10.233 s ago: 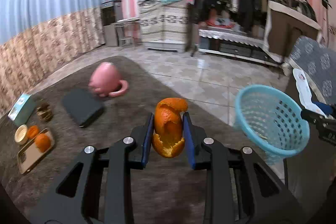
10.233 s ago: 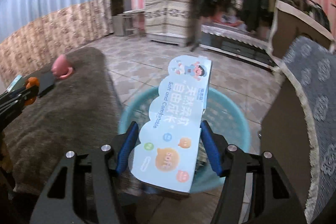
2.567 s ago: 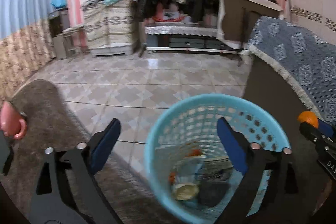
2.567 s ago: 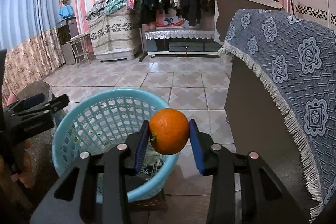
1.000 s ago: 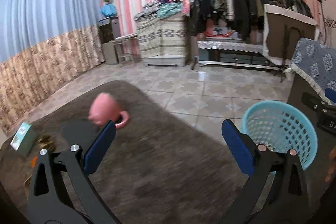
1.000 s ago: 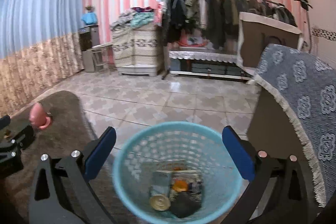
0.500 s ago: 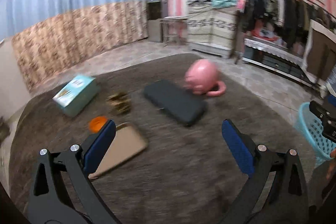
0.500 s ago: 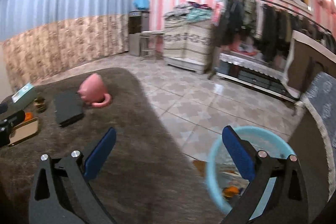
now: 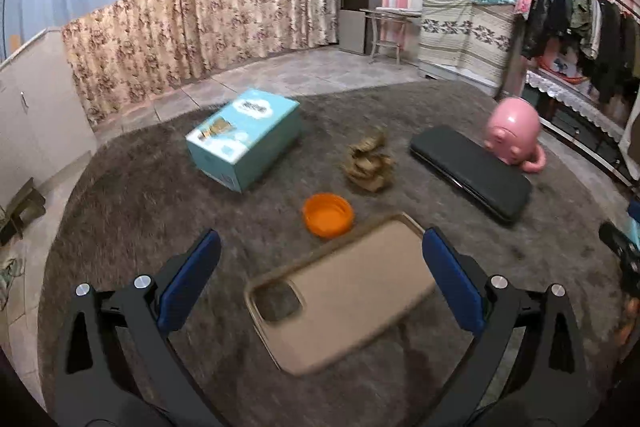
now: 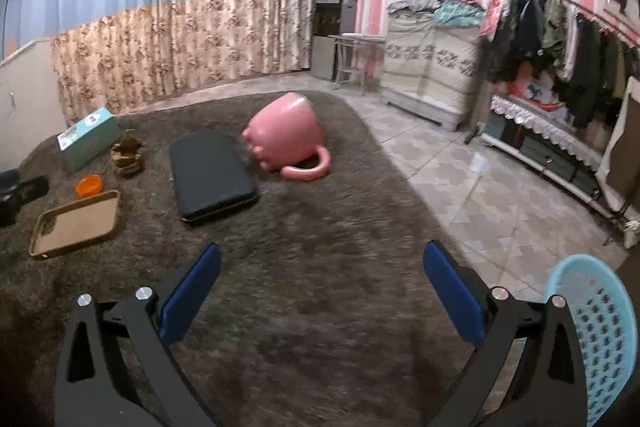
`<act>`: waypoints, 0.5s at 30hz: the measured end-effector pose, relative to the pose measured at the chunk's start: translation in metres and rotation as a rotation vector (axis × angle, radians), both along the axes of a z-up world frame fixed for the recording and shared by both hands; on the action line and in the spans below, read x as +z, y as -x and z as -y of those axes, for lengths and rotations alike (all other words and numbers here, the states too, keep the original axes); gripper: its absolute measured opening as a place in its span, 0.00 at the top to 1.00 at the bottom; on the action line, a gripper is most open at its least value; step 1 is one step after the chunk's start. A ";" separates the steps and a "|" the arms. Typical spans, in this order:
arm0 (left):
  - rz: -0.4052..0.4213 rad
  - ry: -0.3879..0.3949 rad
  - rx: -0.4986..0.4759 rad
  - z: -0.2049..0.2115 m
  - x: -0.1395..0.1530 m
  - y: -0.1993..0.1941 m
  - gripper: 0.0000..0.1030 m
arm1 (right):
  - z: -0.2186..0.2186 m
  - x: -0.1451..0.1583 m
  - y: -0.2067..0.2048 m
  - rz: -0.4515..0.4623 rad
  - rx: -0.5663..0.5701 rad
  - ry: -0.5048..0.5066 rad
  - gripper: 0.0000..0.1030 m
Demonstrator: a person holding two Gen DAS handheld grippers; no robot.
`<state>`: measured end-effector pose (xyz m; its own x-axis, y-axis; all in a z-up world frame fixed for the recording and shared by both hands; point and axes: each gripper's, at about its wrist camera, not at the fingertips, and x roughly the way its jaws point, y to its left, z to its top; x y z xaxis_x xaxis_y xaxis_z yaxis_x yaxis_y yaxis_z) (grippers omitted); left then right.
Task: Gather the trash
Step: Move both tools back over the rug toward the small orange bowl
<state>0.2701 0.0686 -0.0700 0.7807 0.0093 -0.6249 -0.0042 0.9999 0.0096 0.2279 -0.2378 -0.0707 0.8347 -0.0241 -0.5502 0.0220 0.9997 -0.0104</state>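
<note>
My left gripper is open and empty, above a tan phone case on the brown shaggy cover. An orange cap lies just beyond the case, with a crumpled brown lump behind it. My right gripper is open and empty over bare cover. The blue basket stands at the lower right of the right wrist view, off the table's edge. The cap, lump and case also show at the left of that view.
A teal box, a black flat case and a pink mug on its side lie on the cover. Tiled floor, a clothes rack and a patterned cabinet are beyond the table.
Both grippers have swung left, away from the basket and toward the table. The left one has come closer to the phone case and the orange cap. Both stay open and empty.
</note>
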 end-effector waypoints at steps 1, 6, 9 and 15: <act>-0.014 0.005 0.000 -0.002 -0.001 -0.010 0.05 | 0.000 -0.002 -0.002 -0.002 0.002 -0.011 0.04; -0.056 -0.029 0.003 0.002 -0.017 -0.048 0.06 | -0.009 -0.015 -0.012 -0.092 0.007 0.033 0.04; -0.100 -0.050 0.007 0.004 -0.030 -0.068 0.15 | -0.012 -0.014 -0.011 -0.081 0.010 0.044 0.04; -0.182 0.021 -0.003 -0.002 -0.052 -0.086 0.42 | -0.023 -0.012 -0.021 -0.072 0.014 0.052 0.04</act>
<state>0.3565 0.0707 -0.1223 0.6547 -0.0079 -0.7559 -0.0011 0.9999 -0.0115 0.2486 -0.2147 -0.0828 0.7937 -0.0430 -0.6068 0.0057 0.9980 -0.0632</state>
